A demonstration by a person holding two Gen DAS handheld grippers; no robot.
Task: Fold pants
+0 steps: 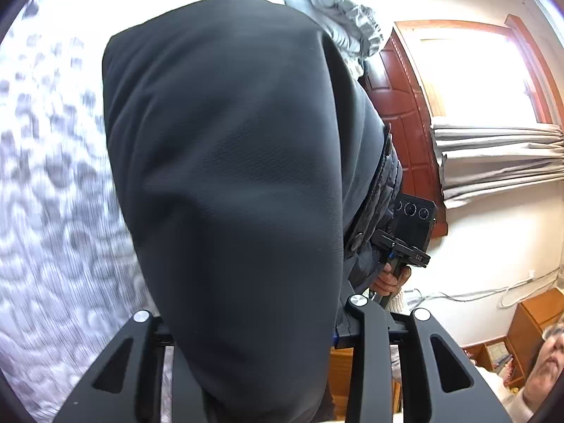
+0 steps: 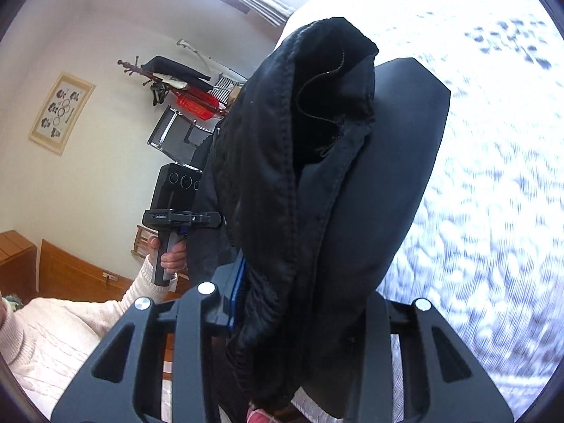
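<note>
The pants point(image 1: 225, 176) fill the middle of both wrist views, hanging as a dark, smooth mass that blocks most of what lies behind. In the left wrist view the cloth drapes over and between the arms of the left gripper point(image 1: 253, 370); its fingertips are buried under the fabric, so the pads themselves cannot be seen, but the cloth runs straight down into the narrow gap and the jaws look clamped on it. In the right wrist view the right gripper point(image 2: 292, 370) is covered in the same way: a thick hemmed edge with a seam, an open fold showing the black inside and a loose thread, drops between its arms, and the jaws appear closed on that bunch. The pants are lifted clear of the bed point(image 1: 53, 194), whose pale patterned cover shows blurred at the left of the left view and at the right of the right view.

Each camera catches the other tool beside the cloth: a hand point(image 2: 169, 253) in a cream knitted sleeve point(image 2: 63, 335) grips a handle, its fingers partly hidden by the pants. Far off, a wooden door point(image 1: 398, 105), a bright window point(image 1: 476, 74) washed out by glare, and grey curtains point(image 1: 493, 155) stand at the right of the left view. A grey padded garment point(image 1: 335, 7) is cut off at the top edge. A wall poster point(image 2: 61, 112) and a coat rack point(image 2: 169, 74) show small and unclear.
</note>
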